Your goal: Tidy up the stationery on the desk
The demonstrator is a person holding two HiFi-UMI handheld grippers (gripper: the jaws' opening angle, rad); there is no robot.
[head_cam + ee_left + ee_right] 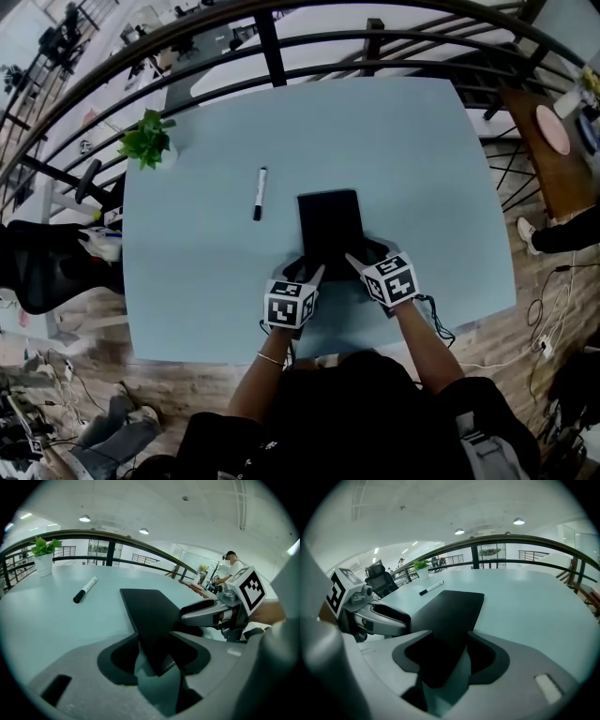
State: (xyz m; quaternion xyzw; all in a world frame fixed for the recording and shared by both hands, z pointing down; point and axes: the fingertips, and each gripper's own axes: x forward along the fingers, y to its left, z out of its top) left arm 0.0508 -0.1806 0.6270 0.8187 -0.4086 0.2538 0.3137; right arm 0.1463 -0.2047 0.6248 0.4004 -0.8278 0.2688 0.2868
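One black notebook (328, 225) clamped in L hand-held gripper (315, 276) & R hand-held gripper (354, 262); marker (260, 193), plant (147, 139) off left.

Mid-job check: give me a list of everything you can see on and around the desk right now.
Desk: one, pale blue, centre of the head view.
Notebook: one, black, desk's near middle.
Marker: one, white with black ends, left of the notebook, apart from it.
Potted plant: one, green in a white pot, desk's far left corner.
Office chair: one, black, left of the desk.
Railing: one, dark, beyond the desk.
Left gripper: one, grey, shut on the notebook's near left corner.
Right gripper: one, grey, shut on its near right corner.
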